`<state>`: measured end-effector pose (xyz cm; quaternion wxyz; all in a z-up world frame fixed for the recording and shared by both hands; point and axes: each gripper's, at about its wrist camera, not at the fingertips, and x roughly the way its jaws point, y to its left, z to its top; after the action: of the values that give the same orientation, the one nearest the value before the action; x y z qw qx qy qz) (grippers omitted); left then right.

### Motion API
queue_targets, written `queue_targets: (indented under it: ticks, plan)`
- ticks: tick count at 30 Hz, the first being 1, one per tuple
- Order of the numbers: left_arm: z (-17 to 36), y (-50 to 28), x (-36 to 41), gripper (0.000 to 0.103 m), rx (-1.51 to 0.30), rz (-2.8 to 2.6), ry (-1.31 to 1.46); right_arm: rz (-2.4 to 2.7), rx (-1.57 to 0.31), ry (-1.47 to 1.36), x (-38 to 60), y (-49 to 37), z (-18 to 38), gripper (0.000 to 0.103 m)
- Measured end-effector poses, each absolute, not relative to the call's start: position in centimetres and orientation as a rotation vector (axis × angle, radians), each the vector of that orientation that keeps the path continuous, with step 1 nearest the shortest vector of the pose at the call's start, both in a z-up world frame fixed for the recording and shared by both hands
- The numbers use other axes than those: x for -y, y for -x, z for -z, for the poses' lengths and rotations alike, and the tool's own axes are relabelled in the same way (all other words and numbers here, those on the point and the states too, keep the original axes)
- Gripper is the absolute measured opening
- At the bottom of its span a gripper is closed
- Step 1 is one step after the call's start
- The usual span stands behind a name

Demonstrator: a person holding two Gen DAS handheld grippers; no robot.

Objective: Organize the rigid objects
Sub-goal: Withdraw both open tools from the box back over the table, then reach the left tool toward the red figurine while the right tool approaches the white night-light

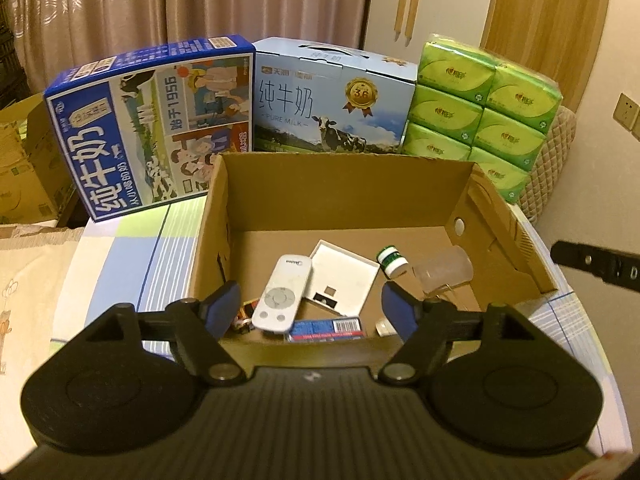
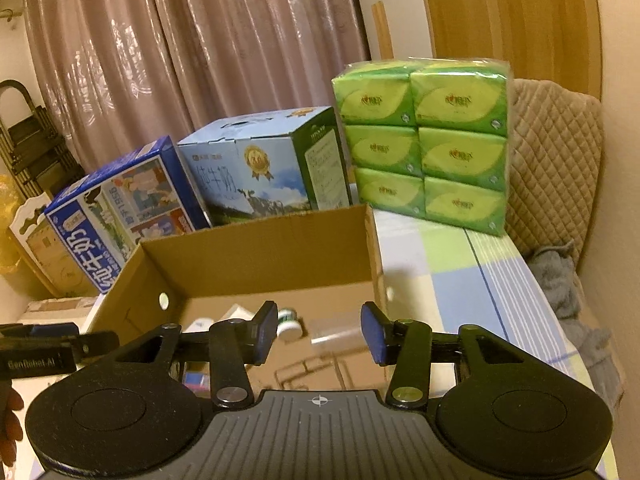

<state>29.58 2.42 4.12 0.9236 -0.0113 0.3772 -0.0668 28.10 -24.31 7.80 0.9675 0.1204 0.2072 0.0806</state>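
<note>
An open cardboard box (image 1: 344, 192) holds a white remote (image 1: 282, 294), a flat white square case (image 1: 344, 282), a small green-and-white bottle (image 1: 392, 261), a clear plastic cup (image 1: 442, 272) on its side and a blue-red packet (image 1: 326, 328). My left gripper (image 1: 312, 310) hovers open over the box's near edge, above the remote and holding nothing. My right gripper (image 2: 320, 336) is open over the box (image 2: 256, 252) from the other side. Beneath it lie the clear cup (image 2: 336, 336) and the bottle (image 2: 289, 324), both untouched.
Two milk cartons (image 1: 152, 128) (image 1: 332, 100) and a stack of green tissue packs (image 1: 484, 108) stand behind the box on a checked cloth (image 2: 452, 272). A quilted cushion (image 2: 556, 168) and a grey cloth (image 2: 560, 280) lie to the right. Cardboard boxes (image 1: 24, 160) sit to the left.
</note>
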Motion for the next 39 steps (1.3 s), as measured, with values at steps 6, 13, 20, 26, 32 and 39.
queue_targets:
  ticks: [6,13,20,26,32,39]
  plan:
    - [-5.1,-26.5,-2.0,0.08,-0.772,0.135,0.026,-0.173,-0.425,-0.249,24.4,-24.6,-7.5,0.044]
    - [-6.2,-22.9,-2.0,0.09,-0.761,0.12,0.062,-0.177,-0.42,-0.276,24.8,-20.1,-7.3,0.046]
    - [-6.7,-18.9,-1.9,0.09,-0.762,0.11,0.054,-0.193,-0.437,-0.306,25.4,-15.8,-6.4,0.051]
    - [-6.3,-15.7,-1.8,0.091,-0.768,0.12,0.058,-0.202,-0.448,-0.317,25.9,-12.6,-5.1,0.077]
    - [-5.3,-13.2,-1.0,0.091,-0.769,0.145,0.029,-0.2,-0.465,-0.332,26.4,-10.2,-3.4,0.08]
    - [-3.7,-11.3,1.1,0.091,-0.771,0.208,-0.039,-0.185,-0.5,-0.331,27.1,-8.5,-1.1,0.08]
